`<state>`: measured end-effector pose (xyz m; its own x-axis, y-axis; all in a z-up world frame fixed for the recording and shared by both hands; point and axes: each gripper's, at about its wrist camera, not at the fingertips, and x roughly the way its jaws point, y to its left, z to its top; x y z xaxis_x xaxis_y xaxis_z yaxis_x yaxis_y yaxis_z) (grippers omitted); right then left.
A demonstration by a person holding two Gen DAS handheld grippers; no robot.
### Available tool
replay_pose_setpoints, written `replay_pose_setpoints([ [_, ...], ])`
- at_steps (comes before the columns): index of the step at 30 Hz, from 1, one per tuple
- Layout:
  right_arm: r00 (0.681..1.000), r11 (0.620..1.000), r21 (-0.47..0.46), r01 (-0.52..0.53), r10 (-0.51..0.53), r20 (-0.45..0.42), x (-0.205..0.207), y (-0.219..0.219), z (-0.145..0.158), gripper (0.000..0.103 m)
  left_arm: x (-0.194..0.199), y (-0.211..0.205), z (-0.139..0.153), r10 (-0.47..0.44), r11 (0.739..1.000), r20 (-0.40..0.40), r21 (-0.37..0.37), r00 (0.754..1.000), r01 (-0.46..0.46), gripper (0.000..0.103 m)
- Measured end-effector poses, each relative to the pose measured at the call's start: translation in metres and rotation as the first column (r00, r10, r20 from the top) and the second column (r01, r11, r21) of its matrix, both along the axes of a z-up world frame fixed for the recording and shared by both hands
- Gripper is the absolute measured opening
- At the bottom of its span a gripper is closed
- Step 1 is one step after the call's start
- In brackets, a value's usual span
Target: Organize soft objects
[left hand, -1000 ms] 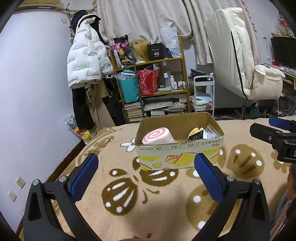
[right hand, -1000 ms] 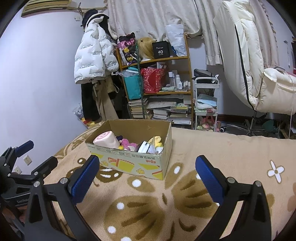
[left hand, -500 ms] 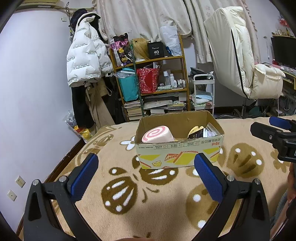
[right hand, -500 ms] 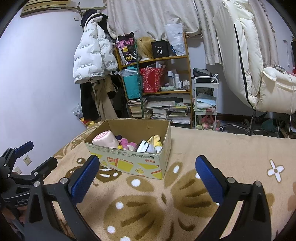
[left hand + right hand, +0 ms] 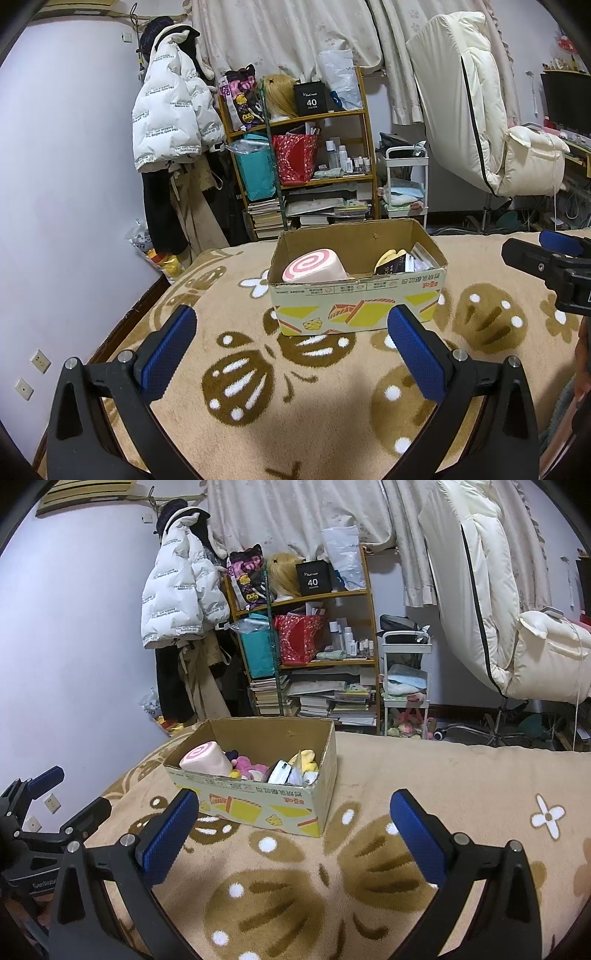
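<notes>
An open cardboard box (image 5: pixel 354 302) (image 5: pixel 258 805) stands on a tan blanket with brown prints. Inside lie a pink swirl roll cushion (image 5: pixel 314 264) (image 5: pixel 205 762), a pink plush (image 5: pixel 249 766), a yellow plush (image 5: pixel 388 256) (image 5: pixel 306 757) and small white packets (image 5: pixel 282 771). My left gripper (image 5: pixel 291 325) is open and empty, hovering above the blanket in front of the box. My right gripper (image 5: pixel 293 808) is open and empty, in front of the box's right corner. Each gripper shows at the edge of the other's view.
The blanket (image 5: pixel 295 406) covers a bed whose left edge drops toward a wall with sockets (image 5: pixel 40 362). Behind stand a cluttered wooden shelf (image 5: pixel 310 155), a hanging white jacket (image 5: pixel 173 110), a white trolley (image 5: pixel 404 679) and a cream reclining chair (image 5: pixel 498 129).
Both grippers have drawn back slightly and shifted; the box sits a little higher and farther in both views. Jaws stay open and nothing in the box moved.
</notes>
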<state>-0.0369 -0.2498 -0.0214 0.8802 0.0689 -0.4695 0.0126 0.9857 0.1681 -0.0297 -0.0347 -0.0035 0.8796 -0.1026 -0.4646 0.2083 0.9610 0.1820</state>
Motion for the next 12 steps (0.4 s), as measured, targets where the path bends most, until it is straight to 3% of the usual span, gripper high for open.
replay_pose_setpoints([
  [12, 1.000, 1.000, -0.003, 0.005, -0.005, -0.007, -0.0014, -0.0003, -0.0012, 0.103, -0.0005, 0.0010, -0.0013, -0.006, 1.000, 0.000, -0.004, 1.000, 0.006, 0.102],
])
